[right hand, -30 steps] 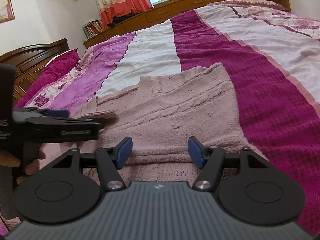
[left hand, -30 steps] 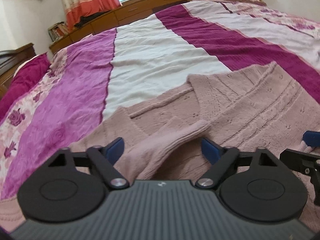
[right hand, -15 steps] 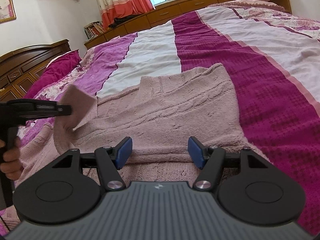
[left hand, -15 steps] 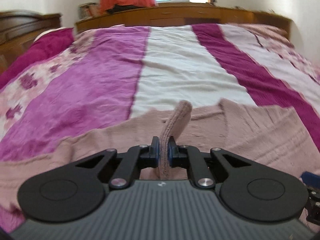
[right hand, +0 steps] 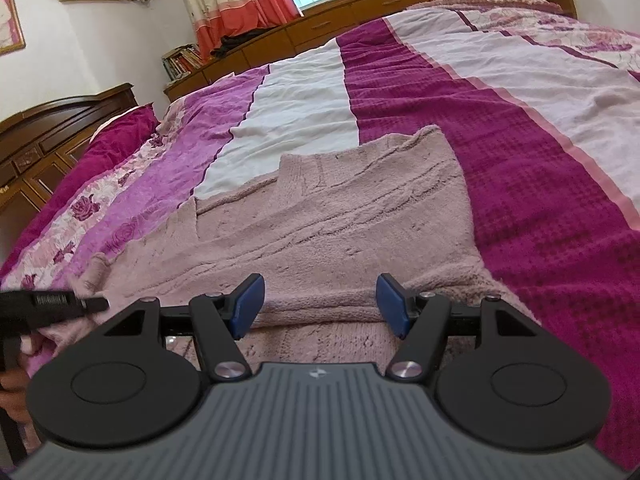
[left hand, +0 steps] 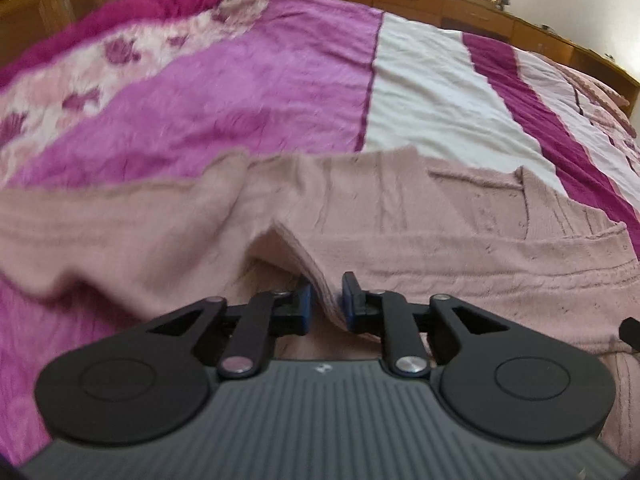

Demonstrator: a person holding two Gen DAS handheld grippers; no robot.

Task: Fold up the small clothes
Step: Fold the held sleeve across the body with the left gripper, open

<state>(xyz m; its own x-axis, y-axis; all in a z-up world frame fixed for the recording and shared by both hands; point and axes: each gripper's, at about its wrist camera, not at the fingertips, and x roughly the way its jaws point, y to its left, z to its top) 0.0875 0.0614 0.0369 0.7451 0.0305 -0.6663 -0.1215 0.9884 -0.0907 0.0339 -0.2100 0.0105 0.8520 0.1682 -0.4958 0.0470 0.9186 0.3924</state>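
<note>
In the left wrist view, the left gripper point(left hand: 325, 307) had its fingers nearly together with a fold of the pink sweater point(left hand: 400, 232) between them. The blue pads point(left hand: 306, 304) sat close on either side of a ribbed edge, probably the cuff of a sleeve point(left hand: 132, 240), though a little gap showed on the right side, so the hold looked loose. The sleeve was raised off the bedspread point(left hand: 248, 92) and draped to the left. The picture was blurred with motion.

In the right wrist view, the right gripper point(right hand: 322, 304) had its fingers wide apart and held nothing. It hovered just over the near edge of the sweater point(right hand: 340, 232), which lay flat on the striped bedspread point(right hand: 520, 160), partly doubled over itself. The left gripper point(right hand: 56, 306) showed at the left edge, low by the bunched sleeve.

The step in hand seemed to be bringing the sleeve across the body of the sweater. To do it well, the cuff should be carried straight over and laid flat along the folded edge, without twisting the knit, and let go only once it rested there. The free right gripper could press down the body so the soft wool would not drag along.
</note>
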